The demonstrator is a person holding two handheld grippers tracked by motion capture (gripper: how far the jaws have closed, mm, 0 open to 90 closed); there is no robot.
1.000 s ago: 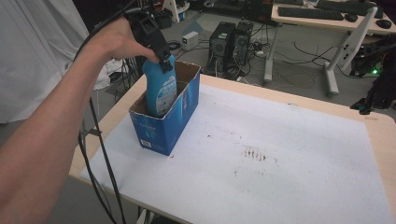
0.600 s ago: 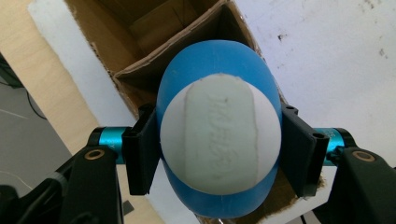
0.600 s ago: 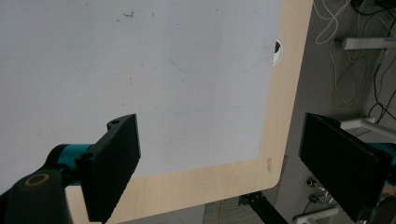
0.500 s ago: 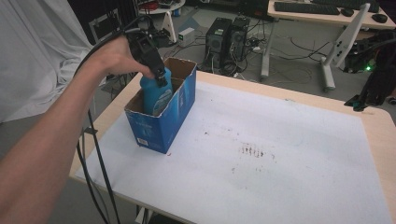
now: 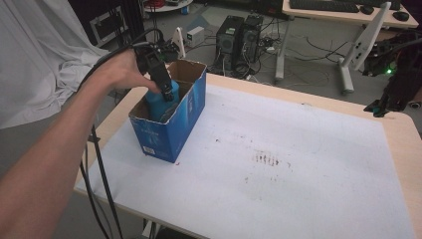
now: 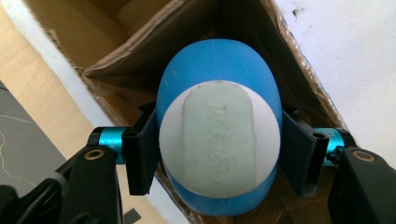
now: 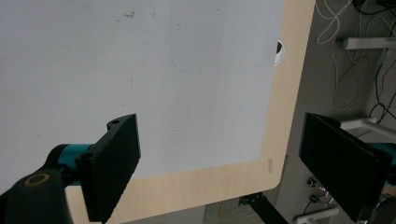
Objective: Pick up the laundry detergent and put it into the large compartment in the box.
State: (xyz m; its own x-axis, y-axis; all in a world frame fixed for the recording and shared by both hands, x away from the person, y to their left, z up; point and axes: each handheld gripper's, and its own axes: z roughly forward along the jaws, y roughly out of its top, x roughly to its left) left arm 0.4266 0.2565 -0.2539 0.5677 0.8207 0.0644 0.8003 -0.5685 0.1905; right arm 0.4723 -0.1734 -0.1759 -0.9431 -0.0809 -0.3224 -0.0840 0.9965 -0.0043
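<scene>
A blue bottle (image 5: 160, 102) with a white cap (image 6: 218, 147) stands inside an open blue cardboard box (image 5: 175, 130) at the table's left side. My left gripper (image 5: 165, 92) reaches down into the box and is shut on the bottle; in the left gripper view both black pads (image 6: 142, 154) press the bottle's sides just below the cap. My right gripper (image 7: 224, 165) is open with nothing between its jaws, hovering above a corner of the table where the white mat (image 7: 140, 70) meets the wooden edge (image 7: 280, 116).
The white mat (image 5: 278, 164) covers most of the table and carries small dark stains (image 5: 266, 159) near the middle. Computer towers (image 5: 239, 35), cables and desk legs stand on the floor beyond the far edge. A white cloth (image 5: 35, 59) hangs at the left.
The left gripper has lowered the blue bottle deeper into the box; a second ago most of the bottle stood above the box rim, now little more than its top shows.
</scene>
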